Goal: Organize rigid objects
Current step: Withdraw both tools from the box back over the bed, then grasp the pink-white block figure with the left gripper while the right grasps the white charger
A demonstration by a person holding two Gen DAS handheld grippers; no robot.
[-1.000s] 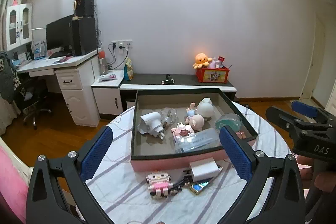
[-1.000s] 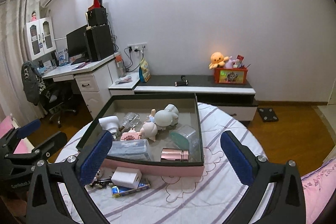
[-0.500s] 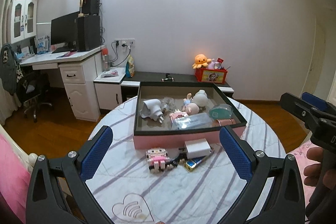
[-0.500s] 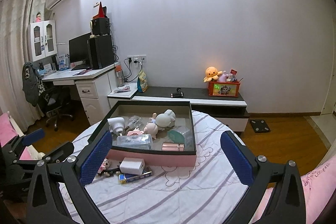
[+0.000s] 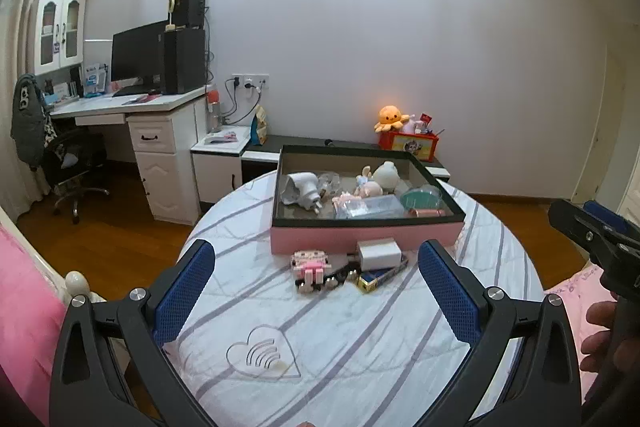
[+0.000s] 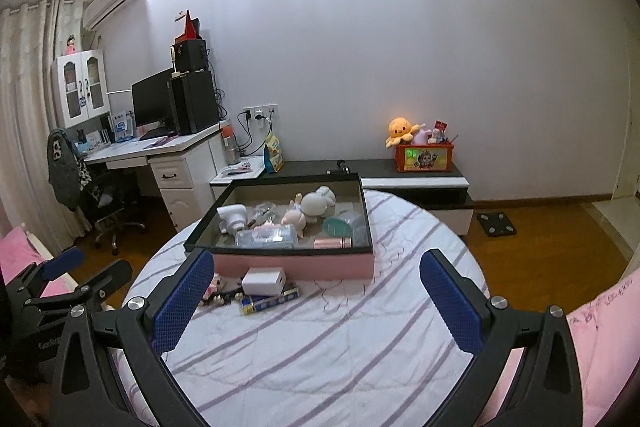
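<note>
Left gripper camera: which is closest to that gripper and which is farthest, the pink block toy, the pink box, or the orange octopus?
From the left gripper:
1. Pink block toy, on the tablecloth in front of the box.
2. Pink box, mid-table, behind the toy.
3. Orange octopus, across the room on the red bin by the wall.

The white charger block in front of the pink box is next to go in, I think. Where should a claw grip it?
Grip the white charger block across its two flat side faces, coming down from above. It lies flat against the pink box, so the rear is blocked.
</note>
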